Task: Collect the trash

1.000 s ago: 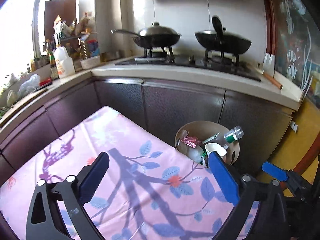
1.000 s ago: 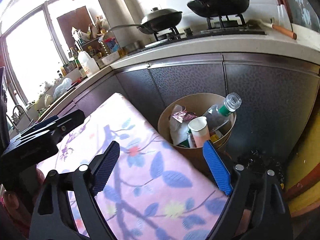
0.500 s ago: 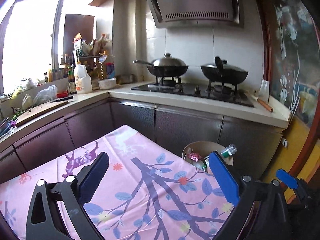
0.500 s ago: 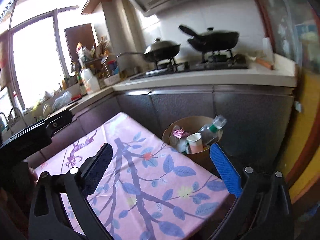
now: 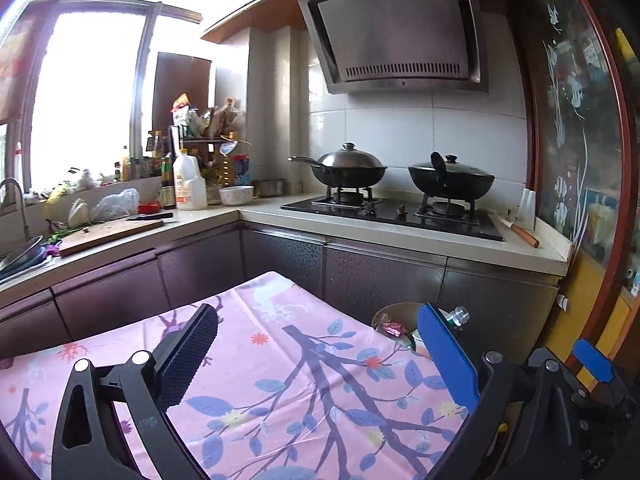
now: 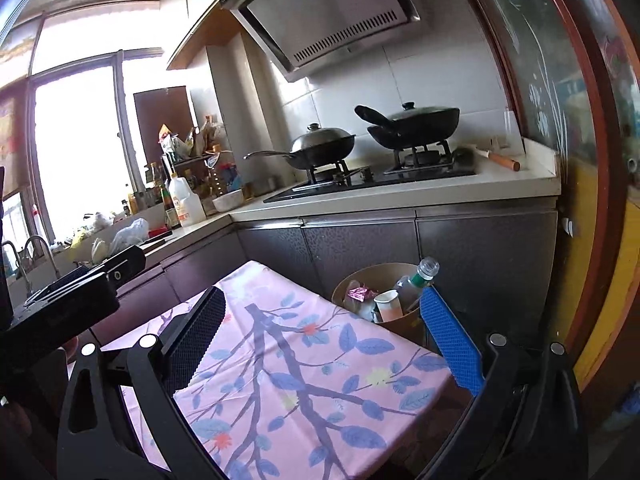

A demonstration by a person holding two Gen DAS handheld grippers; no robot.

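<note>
- Both views have tilted up and drawn back since the earlier frames: the range hood [image 5: 396, 36] now fills the upper field and the bin sits lower and smaller.
- Left wrist view: left tongs [image 5: 320, 356] spread wide, holding nothing, above the bench [image 5: 280, 364] draped in a smooth pink cloth printed with branches. The round brown trash bin [image 5: 386, 312] stands just beyond the bench's far right edge, partly hidden by the blue finger pad [image 5: 448, 356]. Right tongs [image 5: 592, 360] show at the right margin.
- Right wrist view: right tongs [image 6: 324, 336] likewise wide and empty. The bin [image 6: 400, 324] holds a clear plastic bottle [image 6: 416, 280], a paper cup [image 6: 388, 304] and a crumpled pink wrapper [image 6: 360, 293]. Open floor lies between the bin and the dark cabinets [image 6: 480, 252].
</note>
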